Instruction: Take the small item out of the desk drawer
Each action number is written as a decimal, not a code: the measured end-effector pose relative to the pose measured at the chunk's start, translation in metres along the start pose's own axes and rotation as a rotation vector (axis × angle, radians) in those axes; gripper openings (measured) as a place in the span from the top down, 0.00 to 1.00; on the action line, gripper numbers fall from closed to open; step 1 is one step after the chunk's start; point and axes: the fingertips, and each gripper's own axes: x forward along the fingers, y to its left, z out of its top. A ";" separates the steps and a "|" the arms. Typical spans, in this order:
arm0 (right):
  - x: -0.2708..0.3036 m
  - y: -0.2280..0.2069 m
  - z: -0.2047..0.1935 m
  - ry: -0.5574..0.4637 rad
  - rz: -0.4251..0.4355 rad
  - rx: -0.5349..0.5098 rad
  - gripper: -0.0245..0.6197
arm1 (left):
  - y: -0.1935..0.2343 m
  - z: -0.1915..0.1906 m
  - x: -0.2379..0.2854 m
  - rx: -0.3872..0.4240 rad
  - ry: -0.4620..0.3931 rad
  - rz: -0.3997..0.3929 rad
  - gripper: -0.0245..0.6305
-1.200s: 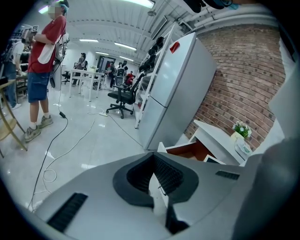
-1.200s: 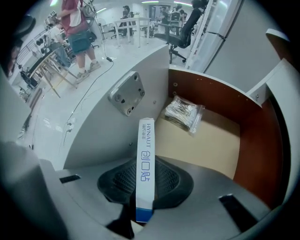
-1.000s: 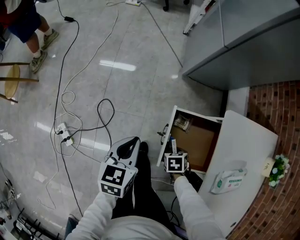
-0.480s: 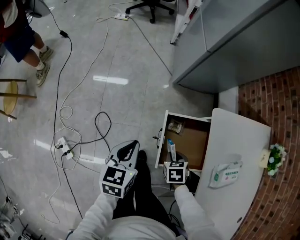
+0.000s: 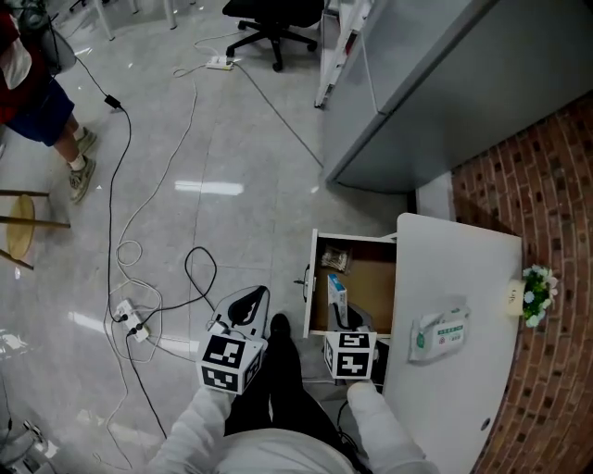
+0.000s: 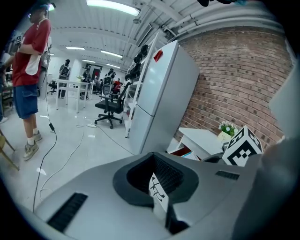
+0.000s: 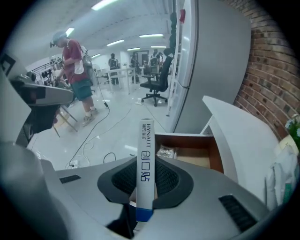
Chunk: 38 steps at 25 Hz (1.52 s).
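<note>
Since a second ago the head view has swung up the floor, so an office chair (image 5: 273, 23) now shows at the top. The right gripper (image 5: 339, 319) has drawn back toward the person. Its jaws are clamped on the slim white-and-blue box (image 7: 146, 164), held upright above the near end of the open desk drawer (image 5: 366, 282). The left gripper (image 6: 159, 192) has its jaws pressed together, well clear of the drawer. The box's lower end is buried between the jaws. The desk top (image 5: 454, 398) covers the drawer's right side, and a crinkled packet (image 5: 335, 258) at the back is too small to identify.
</note>
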 end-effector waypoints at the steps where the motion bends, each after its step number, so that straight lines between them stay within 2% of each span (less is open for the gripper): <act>1: -0.006 0.000 0.005 -0.021 0.001 0.008 0.82 | -0.002 0.001 -0.001 0.006 -0.001 -0.005 0.94; 7: -0.041 0.003 0.035 -0.148 0.024 0.055 0.82 | -0.012 0.013 -0.006 0.039 -0.022 -0.021 0.94; 16: -0.090 0.009 0.073 -0.313 0.048 0.071 0.82 | -0.019 0.025 -0.020 0.074 -0.051 -0.027 0.94; 26: -0.135 0.015 0.092 -0.446 0.083 0.087 0.82 | -0.028 0.039 -0.037 0.129 -0.091 -0.026 0.94; 38: -0.169 0.015 0.106 -0.560 0.097 0.118 0.82 | -0.027 0.057 -0.053 0.148 -0.126 -0.011 0.94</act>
